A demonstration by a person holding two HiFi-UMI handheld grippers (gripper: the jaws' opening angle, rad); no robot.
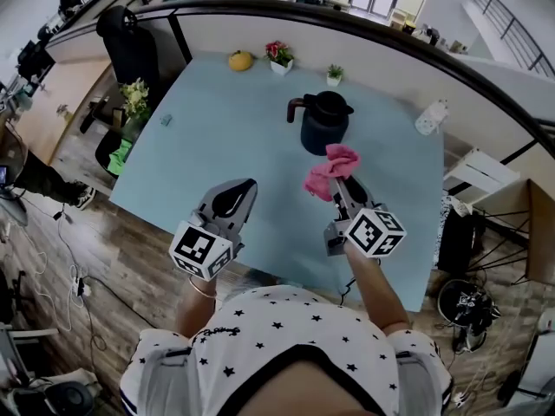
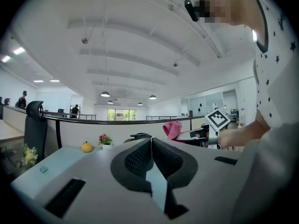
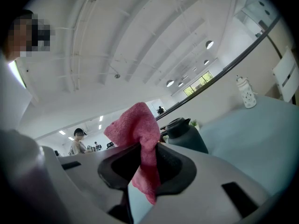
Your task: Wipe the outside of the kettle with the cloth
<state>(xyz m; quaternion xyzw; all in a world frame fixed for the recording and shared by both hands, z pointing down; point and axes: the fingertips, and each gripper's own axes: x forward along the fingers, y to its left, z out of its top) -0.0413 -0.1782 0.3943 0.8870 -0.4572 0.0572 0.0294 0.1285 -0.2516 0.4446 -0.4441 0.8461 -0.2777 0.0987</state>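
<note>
Fingers of the right gripper [image 1: 340, 180] clamp the pink cloth [image 1: 332, 170] near the dark kettle [image 1: 323, 124] (upright on the worktop [image 1: 217, 137]); the left gripper [image 1: 245, 185] has its fingers closed on nothing.

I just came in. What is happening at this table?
A person holds a gripper in each hand over a light blue table. The right gripper is shut on a pink cloth and holds it close to the dark kettle, which stands upright on the table. I cannot tell whether the cloth touches the kettle. The left gripper is shut and empty, apart from the kettle.
</note>
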